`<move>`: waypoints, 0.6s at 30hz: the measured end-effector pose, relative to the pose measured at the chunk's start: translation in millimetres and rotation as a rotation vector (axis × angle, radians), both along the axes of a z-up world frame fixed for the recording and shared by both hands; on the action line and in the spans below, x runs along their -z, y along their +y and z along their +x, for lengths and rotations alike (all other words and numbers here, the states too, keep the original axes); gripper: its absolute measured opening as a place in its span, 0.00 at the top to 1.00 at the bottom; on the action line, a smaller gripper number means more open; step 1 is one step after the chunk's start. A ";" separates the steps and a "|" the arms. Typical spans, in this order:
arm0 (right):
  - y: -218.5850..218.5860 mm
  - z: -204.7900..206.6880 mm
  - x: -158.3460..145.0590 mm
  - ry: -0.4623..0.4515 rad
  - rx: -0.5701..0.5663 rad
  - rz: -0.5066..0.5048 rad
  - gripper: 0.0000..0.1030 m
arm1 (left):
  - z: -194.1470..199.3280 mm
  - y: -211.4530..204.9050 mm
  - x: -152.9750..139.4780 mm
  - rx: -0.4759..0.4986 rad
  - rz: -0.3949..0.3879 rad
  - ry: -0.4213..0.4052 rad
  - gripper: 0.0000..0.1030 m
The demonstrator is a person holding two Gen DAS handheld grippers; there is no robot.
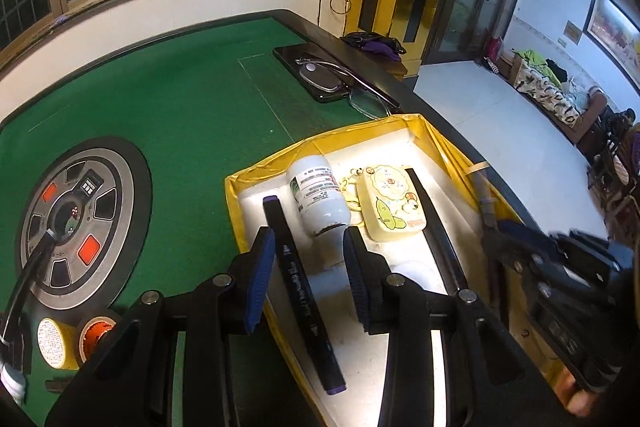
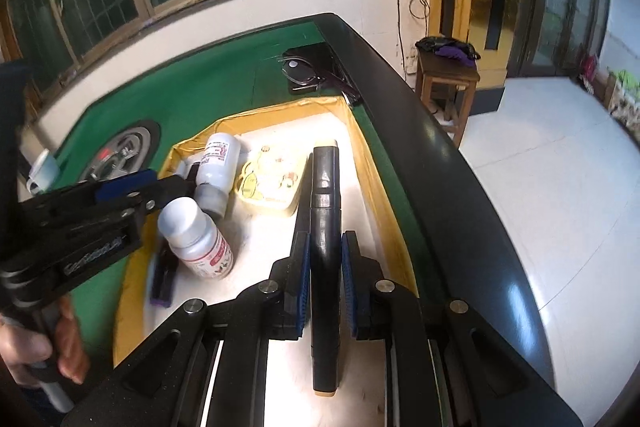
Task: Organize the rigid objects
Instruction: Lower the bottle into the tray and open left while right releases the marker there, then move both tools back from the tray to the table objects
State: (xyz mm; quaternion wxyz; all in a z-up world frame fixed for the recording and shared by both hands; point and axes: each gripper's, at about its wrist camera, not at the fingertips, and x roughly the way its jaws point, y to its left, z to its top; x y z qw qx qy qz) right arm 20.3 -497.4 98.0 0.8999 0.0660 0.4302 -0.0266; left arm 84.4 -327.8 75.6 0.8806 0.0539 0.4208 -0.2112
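**Tray's nearly sorted**

The yellow-lined tray (image 1: 424,125) on my right already holds two white bottles (image 2: 200,231), a case (image 1: 394,201) and a purple marker (image 1: 304,291). My right gripper (image 2: 325,283) is clamped on a black marker (image 2: 325,227) low over its right side; my left gripper (image 1: 310,267) hangs partly open, empty. Tape rolls (image 1: 56,343) remain outside, near left.

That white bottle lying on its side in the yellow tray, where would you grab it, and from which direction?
Grip the white bottle across the middle of its round body, coming down from above. It lies flat, its long axis running away from the left gripper, so the jaws can straddle it. Probably watch the sides: the black marker lies close on one side and the yellow cartoon case on the other.
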 end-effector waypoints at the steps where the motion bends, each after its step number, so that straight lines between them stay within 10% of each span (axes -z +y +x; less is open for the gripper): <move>1: 0.7 4.1 -0.8 0.003 0.006 -0.024 0.86 | -1.3 -0.1 -1.4 0.002 0.004 -0.005 0.68; 6: 4.4 9.9 -10.3 -0.013 0.012 -0.086 0.86 | -10.0 7.3 -11.0 0.012 -0.002 -0.025 0.68; 18: 61.6 -8.9 -35.2 -0.139 -0.205 0.119 0.86 | -29.2 59.5 -43.5 -0.049 -0.068 -0.096 0.68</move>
